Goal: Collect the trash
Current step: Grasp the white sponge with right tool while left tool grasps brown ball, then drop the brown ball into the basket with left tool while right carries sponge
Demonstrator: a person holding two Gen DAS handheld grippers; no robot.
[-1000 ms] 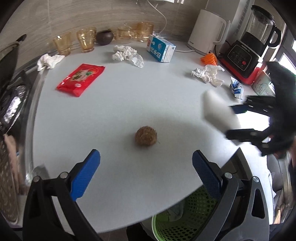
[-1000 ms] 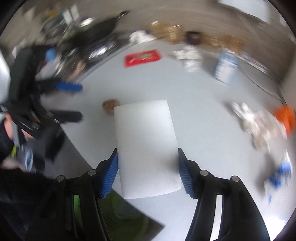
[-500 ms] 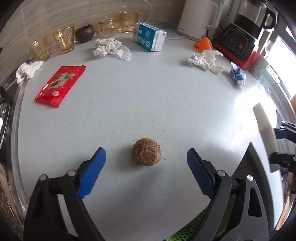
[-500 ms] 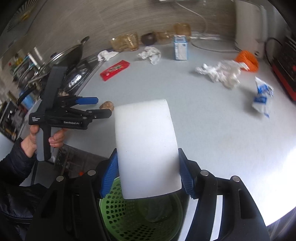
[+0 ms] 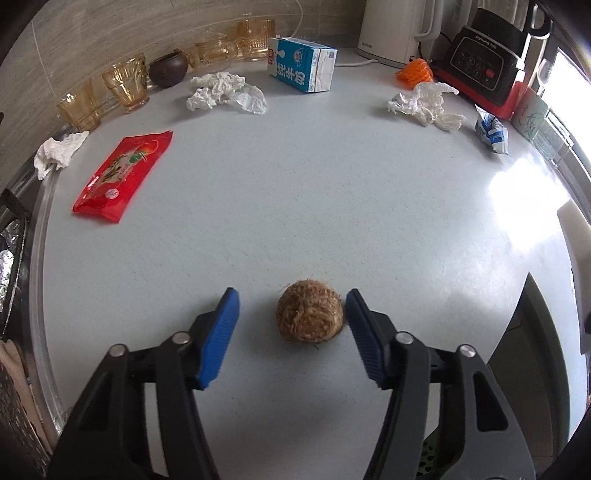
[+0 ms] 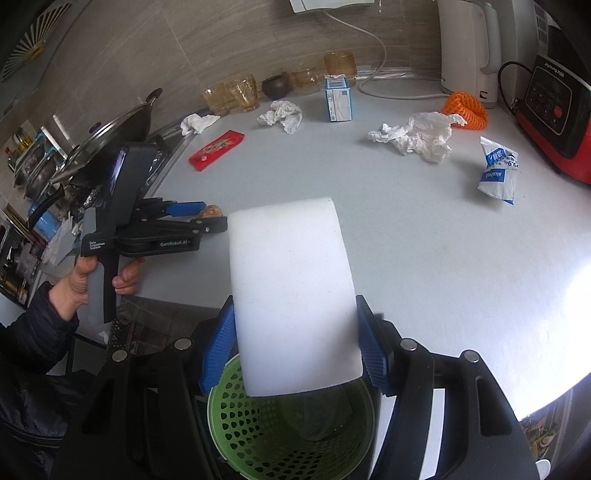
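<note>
My left gripper [image 5: 291, 321] is open around a brown fibrous ball [image 5: 309, 316] on the grey counter [image 5: 295, 206]; its right pad nearly touches the ball. In the right wrist view the left gripper [image 6: 192, 216] and the ball [image 6: 209, 213] show at the counter's near edge. My right gripper [image 6: 293, 347] is shut on a white foam block [image 6: 293, 291], held over a green perforated bin [image 6: 258, 428] below the counter edge. The block's edge shows far right in the left wrist view [image 5: 574, 236].
Trash on the counter: a red wrapper [image 5: 122, 175], crumpled tissues [image 5: 225, 92] [image 5: 424, 105] [image 5: 59, 153], a blue milk carton [image 5: 301, 68], a blue-white sachet [image 5: 491, 133], orange netting [image 5: 415, 72]. Amber glasses [image 5: 125, 86], a kettle [image 5: 395, 29] and a blender [image 5: 491, 66] line the back. A stove with a wok [image 6: 107, 147] lies left.
My left gripper has moved forward to the ball and narrowed, so its pads now flank it. My right gripper has carried the foam block off the counter to above the green bin.
</note>
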